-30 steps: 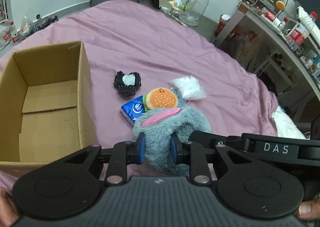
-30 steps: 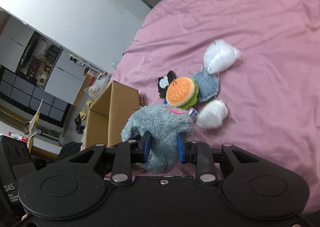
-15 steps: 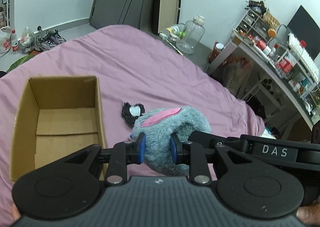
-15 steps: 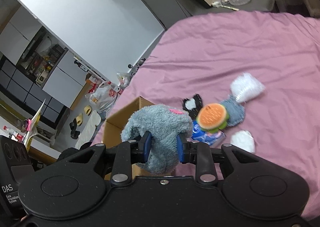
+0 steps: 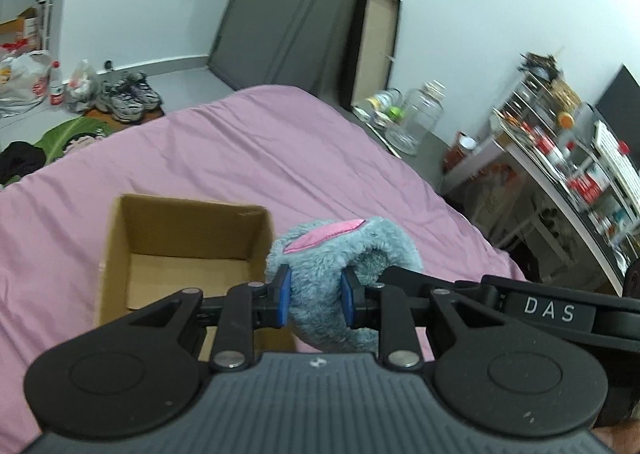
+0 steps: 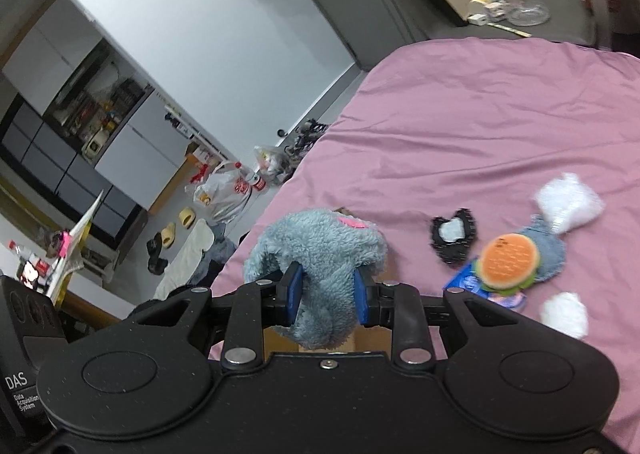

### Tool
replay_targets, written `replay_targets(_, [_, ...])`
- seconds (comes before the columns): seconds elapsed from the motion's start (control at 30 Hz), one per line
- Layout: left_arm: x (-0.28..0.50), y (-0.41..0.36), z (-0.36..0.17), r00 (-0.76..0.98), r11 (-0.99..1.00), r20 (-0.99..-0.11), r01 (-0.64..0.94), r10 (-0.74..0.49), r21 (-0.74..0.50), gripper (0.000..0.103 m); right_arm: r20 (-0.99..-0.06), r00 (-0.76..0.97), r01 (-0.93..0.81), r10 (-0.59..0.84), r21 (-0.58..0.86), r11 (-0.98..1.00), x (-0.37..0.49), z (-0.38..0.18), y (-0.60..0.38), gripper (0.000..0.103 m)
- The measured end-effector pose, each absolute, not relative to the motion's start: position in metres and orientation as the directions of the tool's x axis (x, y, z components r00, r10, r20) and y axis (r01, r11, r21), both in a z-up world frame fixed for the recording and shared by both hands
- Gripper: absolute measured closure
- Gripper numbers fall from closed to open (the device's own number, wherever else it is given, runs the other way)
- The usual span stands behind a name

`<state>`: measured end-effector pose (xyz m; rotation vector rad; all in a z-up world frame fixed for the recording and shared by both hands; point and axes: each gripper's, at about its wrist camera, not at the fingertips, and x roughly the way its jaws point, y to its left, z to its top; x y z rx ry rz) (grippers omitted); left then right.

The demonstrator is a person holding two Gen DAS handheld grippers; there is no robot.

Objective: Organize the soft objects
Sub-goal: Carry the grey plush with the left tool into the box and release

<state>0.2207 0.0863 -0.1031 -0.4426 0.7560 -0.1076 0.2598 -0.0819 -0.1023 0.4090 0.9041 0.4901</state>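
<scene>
Both grippers hold the same grey plush toy (image 5: 340,254) in the air: the left gripper (image 5: 314,296) and the right gripper (image 6: 327,292) each have their fingers closed on its fur. The toy hangs just beside the open cardboard box (image 5: 120,254), which looks empty, though its near part is hidden. On the pink bed (image 6: 460,114) the burger toy (image 6: 508,260), the black heart pouch (image 6: 454,236), a blue packet (image 6: 464,280) and two white fluffy pieces (image 6: 568,202) are not yet packed, so most work remains.
</scene>
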Motion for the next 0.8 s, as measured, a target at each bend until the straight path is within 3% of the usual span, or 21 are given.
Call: replay_targets(0.8, [0.247,0.169,-0.156,0.679,0.830,-0.718,-0.308,-0.150,-0.465,0.079,-0.696,0.408,-0.218,0.591,0.554,0.803,0.306,-0.156,0.005,0.079])
